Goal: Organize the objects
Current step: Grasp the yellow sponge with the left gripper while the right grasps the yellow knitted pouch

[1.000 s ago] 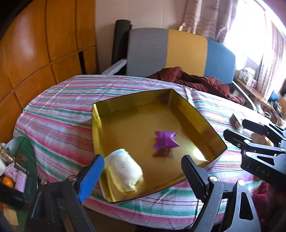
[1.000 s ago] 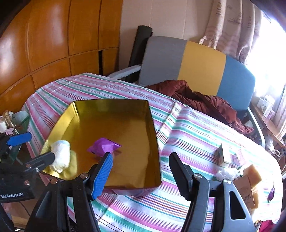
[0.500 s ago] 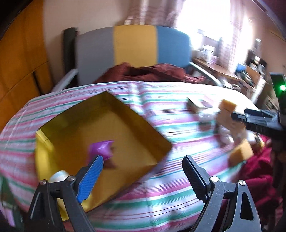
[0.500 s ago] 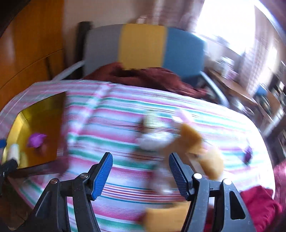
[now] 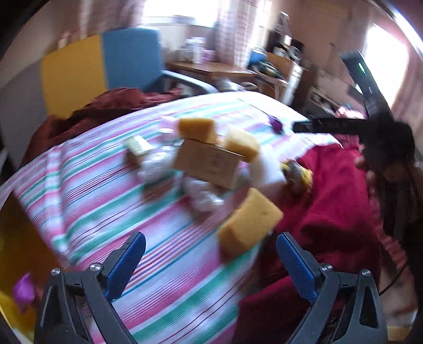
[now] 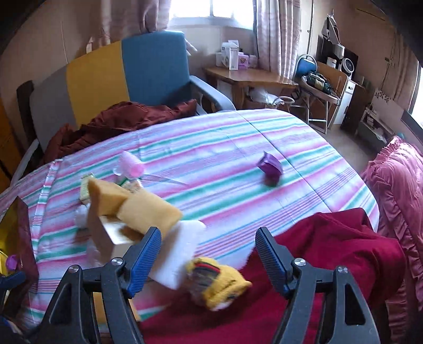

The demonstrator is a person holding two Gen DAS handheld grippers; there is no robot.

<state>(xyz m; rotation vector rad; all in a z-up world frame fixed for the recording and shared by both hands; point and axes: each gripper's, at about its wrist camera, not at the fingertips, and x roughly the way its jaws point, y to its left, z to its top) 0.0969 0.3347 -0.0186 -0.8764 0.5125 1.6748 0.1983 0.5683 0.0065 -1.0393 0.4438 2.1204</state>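
Daylit room, your left view smeared and your right view mostly sharp.

In your left wrist view the window point(image 5: 171, 13) at 12 o'clock is blown out, and a second glare patch burns at 2 o'clock; motion blur smears the sponges point(image 5: 248, 222) and striped cloth point(image 5: 105, 185) — only the gripper fingers point(image 5: 127, 262) stay crisp. Your right wrist view is clearer, its window point(image 6: 211, 10) overexposed at 12 o'clock, the yellow sock point(image 6: 216, 285) near 6 o'clock blurred — both frames bend and darken at the edges.

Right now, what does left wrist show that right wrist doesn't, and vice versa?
Left wrist only: a third yellow sponge at the near table edge, and the other tool reaching in from the right. Right wrist only: the pink ruffled bedding on the right. Both: cardboard box, purple wrapped item, red cloth, striped tablecloth.
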